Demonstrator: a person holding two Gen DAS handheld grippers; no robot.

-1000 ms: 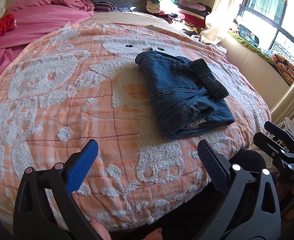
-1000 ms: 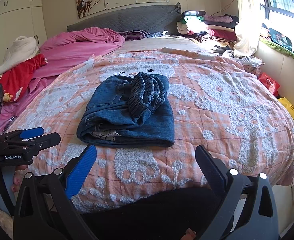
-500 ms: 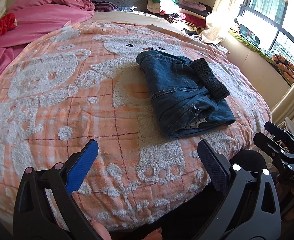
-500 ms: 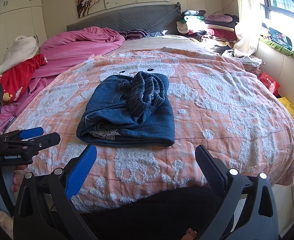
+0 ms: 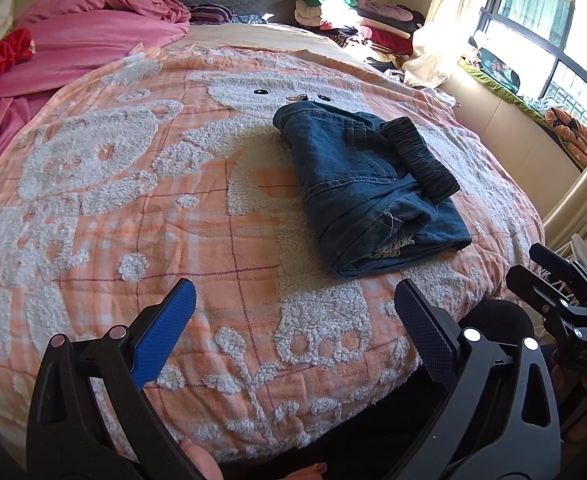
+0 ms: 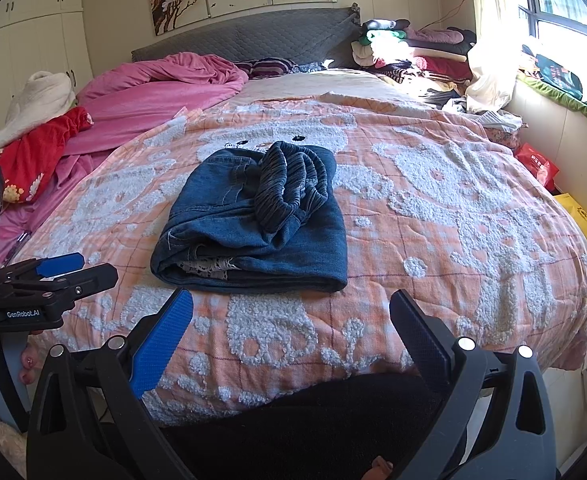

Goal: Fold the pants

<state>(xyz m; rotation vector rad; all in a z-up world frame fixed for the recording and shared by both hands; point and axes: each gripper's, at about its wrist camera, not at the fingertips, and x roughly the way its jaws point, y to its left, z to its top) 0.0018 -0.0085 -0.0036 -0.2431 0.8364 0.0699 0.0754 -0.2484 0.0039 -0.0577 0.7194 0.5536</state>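
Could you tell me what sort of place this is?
A lived-in home bedroom: a bed with a padded headboard, an orange teddy-bear blanket holding folded jeans, and built-in wardrobes.

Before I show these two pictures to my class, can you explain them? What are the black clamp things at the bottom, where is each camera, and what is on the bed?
No robot here: a person holds a two-finger black plastic gripper in each hand, each with a camera looking along its fingers. One picture comes from the left gripper, the other from the right gripper; each also glimpses the other at its edge. Both are open and hold nothing. On the orange plaid blanket with fluffy white bears lie folded dark blue denim pants, elastic waistband on top. Pink bedding is bunched behind.
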